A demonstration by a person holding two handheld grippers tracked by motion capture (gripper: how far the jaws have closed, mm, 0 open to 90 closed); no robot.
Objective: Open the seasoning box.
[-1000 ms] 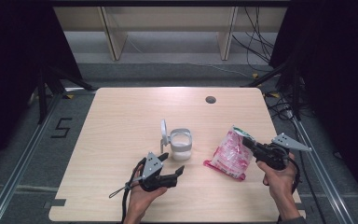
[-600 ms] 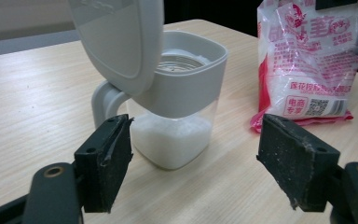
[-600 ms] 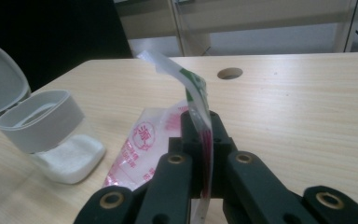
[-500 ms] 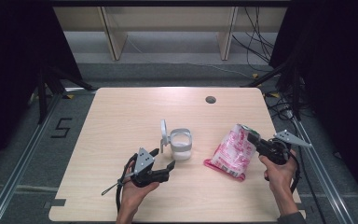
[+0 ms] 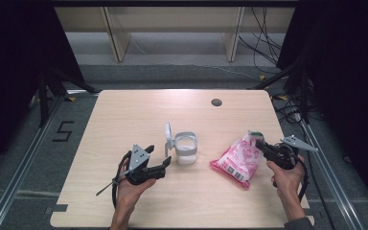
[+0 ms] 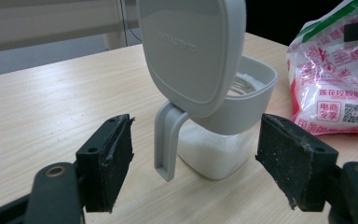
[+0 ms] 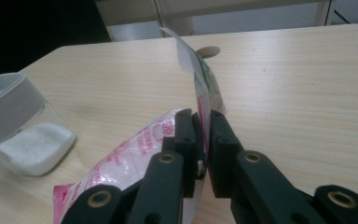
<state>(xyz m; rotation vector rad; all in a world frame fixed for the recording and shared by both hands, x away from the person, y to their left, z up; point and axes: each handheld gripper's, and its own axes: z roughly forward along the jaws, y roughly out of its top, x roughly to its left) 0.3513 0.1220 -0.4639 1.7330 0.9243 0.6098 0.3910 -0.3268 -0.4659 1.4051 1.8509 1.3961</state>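
A clear container (image 5: pixel 186 149) holding white powder stands mid-table with its grey flip lid (image 5: pixel 168 139) raised. My left gripper (image 5: pixel 157 157) is just left of it, open. In the left gripper view the container (image 6: pixel 242 116) and lid (image 6: pixel 191 46) stand just beyond the wide-set jaws of the left gripper (image 6: pixel 193 163), untouched. A pink printed bag (image 5: pixel 237 158) lies to the right. My right gripper (image 5: pixel 259 143) pinches its top edge. In the right gripper view the bag (image 7: pixel 135 163) has its film between the jaws of the right gripper (image 7: pixel 203 123), which have just been opening slightly.
The wooden table (image 5: pixel 124 115) has a dark cable hole (image 5: pixel 216 102) near its far right edge. Shelf legs and cables (image 5: pixel 263 38) lie on the floor beyond the table. Dark stands flank both sides. Bare tabletop stretches behind the container.
My left gripper has moved left and a little away from the near edge, drawing back from the container. The right hand has sunk slightly with the bag's top edge still between its jaws.
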